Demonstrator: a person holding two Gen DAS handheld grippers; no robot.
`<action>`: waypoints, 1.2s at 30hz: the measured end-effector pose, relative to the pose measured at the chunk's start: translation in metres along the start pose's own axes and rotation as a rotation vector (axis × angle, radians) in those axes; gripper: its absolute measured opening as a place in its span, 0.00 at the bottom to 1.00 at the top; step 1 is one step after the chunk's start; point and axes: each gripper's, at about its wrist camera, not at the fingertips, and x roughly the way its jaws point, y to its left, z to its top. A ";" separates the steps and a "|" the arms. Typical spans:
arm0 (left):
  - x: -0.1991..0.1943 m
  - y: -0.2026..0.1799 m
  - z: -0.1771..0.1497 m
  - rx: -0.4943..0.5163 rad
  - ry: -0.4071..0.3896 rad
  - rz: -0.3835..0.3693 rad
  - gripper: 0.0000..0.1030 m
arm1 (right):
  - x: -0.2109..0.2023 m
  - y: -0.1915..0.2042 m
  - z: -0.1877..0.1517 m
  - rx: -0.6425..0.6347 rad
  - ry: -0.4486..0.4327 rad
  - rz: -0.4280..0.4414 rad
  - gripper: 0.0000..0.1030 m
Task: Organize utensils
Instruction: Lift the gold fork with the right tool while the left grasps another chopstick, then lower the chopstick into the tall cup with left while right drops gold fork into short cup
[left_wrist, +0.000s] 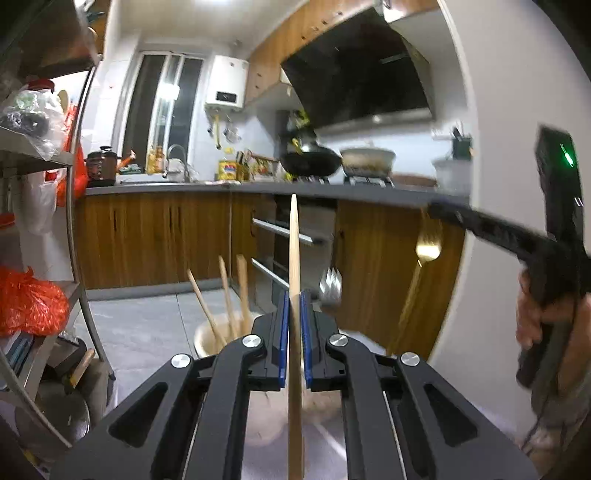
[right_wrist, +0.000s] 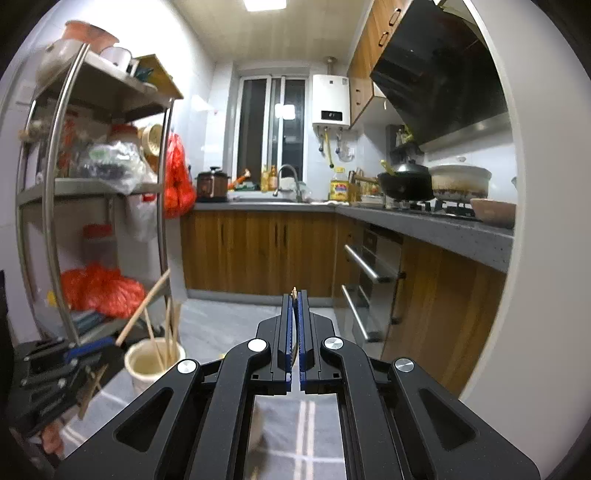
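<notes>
My left gripper (left_wrist: 294, 295) is shut on a long wooden chopstick (left_wrist: 294, 251) that stands upright between the blue pads. Behind it a cream cup (left_wrist: 207, 341) holds several wooden utensils (left_wrist: 229, 295). A silver fork (left_wrist: 330, 286) stands up just right of the gripper. My right gripper (left_wrist: 436, 210) enters the left wrist view from the right, holding a gold spoon (left_wrist: 428, 251) bowl-up. In the right wrist view the right gripper (right_wrist: 294, 295) is shut on that thin gold handle (right_wrist: 294, 293). The cream cup (right_wrist: 153, 363) with sticks and the left gripper (right_wrist: 55, 369) show at lower left.
A steel shelf rack (right_wrist: 51, 206) with orange bags stands at left. Wooden cabinets and a grey counter (right_wrist: 443, 225) with a wok and pot run along the back and right. A checked cloth (right_wrist: 306, 424) lies below the grippers.
</notes>
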 end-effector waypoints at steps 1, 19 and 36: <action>0.001 0.005 0.004 -0.005 -0.010 0.003 0.06 | 0.002 -0.001 0.003 0.011 -0.009 0.001 0.03; 0.074 0.057 0.006 -0.152 -0.073 0.027 0.06 | 0.040 -0.013 0.011 0.086 -0.087 -0.078 0.03; 0.029 0.046 -0.022 -0.063 -0.007 0.099 0.06 | 0.062 0.008 -0.022 -0.045 0.006 -0.043 0.03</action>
